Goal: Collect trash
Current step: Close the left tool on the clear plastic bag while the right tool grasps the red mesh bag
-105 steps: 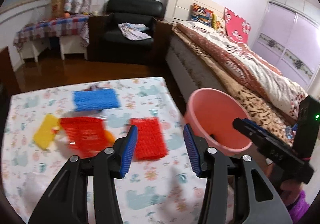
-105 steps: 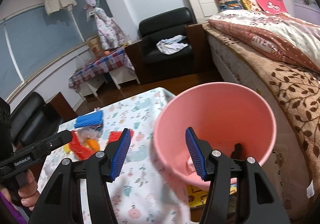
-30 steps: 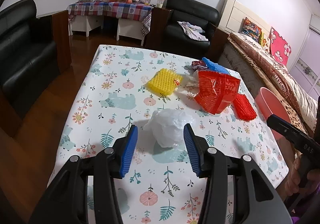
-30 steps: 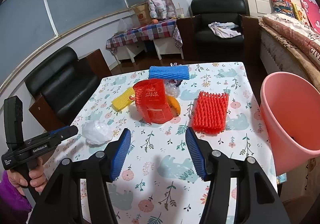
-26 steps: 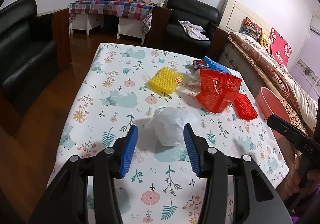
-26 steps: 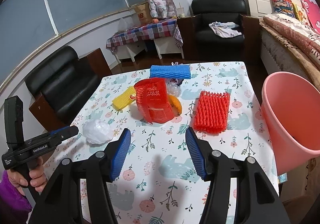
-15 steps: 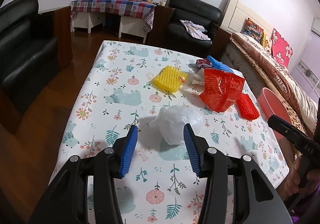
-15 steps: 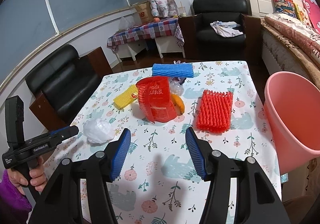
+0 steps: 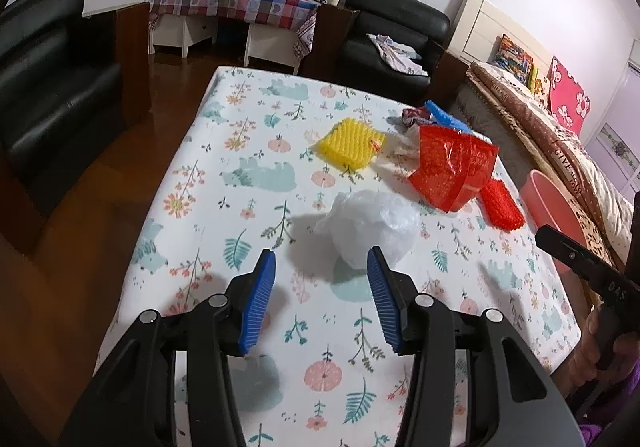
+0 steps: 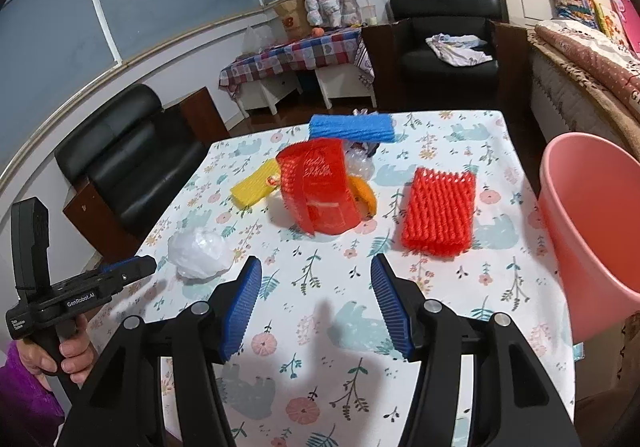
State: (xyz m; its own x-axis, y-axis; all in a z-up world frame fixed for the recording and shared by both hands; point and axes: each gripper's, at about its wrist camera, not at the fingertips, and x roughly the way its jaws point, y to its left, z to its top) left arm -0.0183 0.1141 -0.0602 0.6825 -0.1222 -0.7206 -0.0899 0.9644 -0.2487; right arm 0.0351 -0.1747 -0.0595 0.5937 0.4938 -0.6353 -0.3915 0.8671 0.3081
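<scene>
Bedroom furniture rings a table covered with a floral, bear-printed cloth [image 9: 256, 175], and both grippers hang over its near end. Seen from its own camera, the left gripper [image 9: 321, 279] has its blue ribbed fingers [image 9: 256, 299] spread wide with nothing pinched; the crumpled white plastic bag [image 9: 372, 223] lies on the cloth just beyond the tips, closer to the right finger, apart from both pads. The right gripper [image 10: 316, 289] likewise stands with fingers [image 10: 390, 305] spread and empty above bare cloth.

Farther out from the left gripper, a yellow foam fruit net [image 9: 350, 143] lies mid-table, and to its right a red mesh plastic bag [image 9: 452, 167] stands crumpled. A flat red foam net [image 9: 500, 205] lies near the right edge, and a blue foam net [image 9: 446, 119] rests at the far right corner.

From the right wrist view, the white bag [image 10: 200, 251] sits left of the fingers, just beyond the tip of the left gripper, which a hand [image 10: 68, 351] grips. An orange piece [image 10: 364, 195] peeks out behind the red bag. A pink plastic bucket [image 10: 592, 215] stands beside the table's right edge. A black leather sofa [image 10: 128, 155] sits to the left, a black armchair [image 10: 444, 31] beyond.
</scene>
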